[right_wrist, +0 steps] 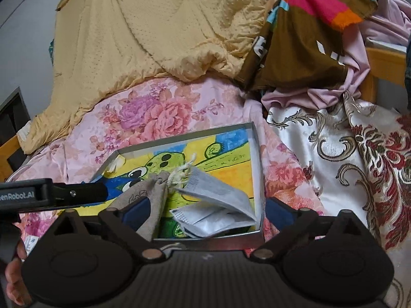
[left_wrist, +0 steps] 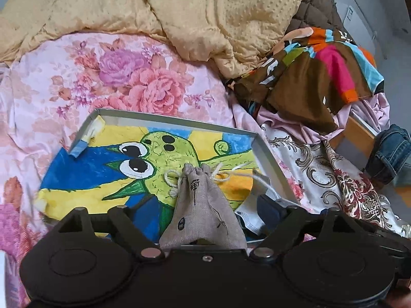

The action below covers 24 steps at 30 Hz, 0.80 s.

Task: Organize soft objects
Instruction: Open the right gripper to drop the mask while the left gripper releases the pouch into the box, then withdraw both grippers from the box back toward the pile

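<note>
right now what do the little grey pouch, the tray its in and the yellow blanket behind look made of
Grey pouch: looks like woven linen or cotton, matte, with a visible weave and a twisted cream cord at the neck.
Tray: probably thin sheet metal or coated card, with smooth grey walls and crisp folded corners.
Yellow blanket: soft plush fabric with a raised dot texture, rumpled.

Left gripper (left_wrist: 203,213): matte black plastic body; two round raised discs on top, one at each side; angled link arms with triangular cut-outs; silver round pivot pins at the joints and a small silver screw at the centre of the front edge. Seen from the side in the right wrist view as a black bar bearing white lettering, partly cut off, and one small screw. Right gripper (right_wrist: 208,213): same black build, discs, link arms and silver pins; ribbed grey centre panel; dark blue pads (right_wrist: 278,211) on the finger faces.
</note>
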{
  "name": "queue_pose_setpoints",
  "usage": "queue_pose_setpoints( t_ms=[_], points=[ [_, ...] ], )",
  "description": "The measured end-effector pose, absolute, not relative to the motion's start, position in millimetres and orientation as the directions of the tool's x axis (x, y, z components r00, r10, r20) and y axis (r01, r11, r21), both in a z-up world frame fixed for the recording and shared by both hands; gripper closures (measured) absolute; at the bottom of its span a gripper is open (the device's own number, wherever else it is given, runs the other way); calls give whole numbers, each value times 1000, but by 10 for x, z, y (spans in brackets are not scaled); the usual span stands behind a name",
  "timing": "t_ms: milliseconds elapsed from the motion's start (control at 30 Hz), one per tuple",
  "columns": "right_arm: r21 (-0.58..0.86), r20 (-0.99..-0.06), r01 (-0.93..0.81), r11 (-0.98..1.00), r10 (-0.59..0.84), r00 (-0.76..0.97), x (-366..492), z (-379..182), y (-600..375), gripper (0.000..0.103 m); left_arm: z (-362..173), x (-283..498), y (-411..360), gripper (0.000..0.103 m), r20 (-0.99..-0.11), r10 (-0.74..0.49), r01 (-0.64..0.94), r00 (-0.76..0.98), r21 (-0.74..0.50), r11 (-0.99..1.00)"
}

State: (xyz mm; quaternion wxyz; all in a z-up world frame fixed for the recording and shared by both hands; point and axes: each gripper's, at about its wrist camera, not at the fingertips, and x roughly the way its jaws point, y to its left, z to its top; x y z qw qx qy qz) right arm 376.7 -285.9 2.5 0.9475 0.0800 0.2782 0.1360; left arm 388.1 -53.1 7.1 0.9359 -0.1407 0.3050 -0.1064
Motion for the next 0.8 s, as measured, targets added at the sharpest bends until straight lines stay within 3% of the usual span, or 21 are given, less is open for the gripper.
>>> queue_pose_setpoints(
  t_ms=[233, 800],
  points=[
    [245, -496, -226, 943, 323, 806, 3605, 126, -2892, 3, 184, 3661, -477, 16, -533, -270, 107, 802, -316, 943],
    [202, -324, -247, 948, 302, 896, 2548, 627, -2867, 0, 386, 2726, -301, 1, -440, -223, 109, 870, -270, 957]
  ],
)
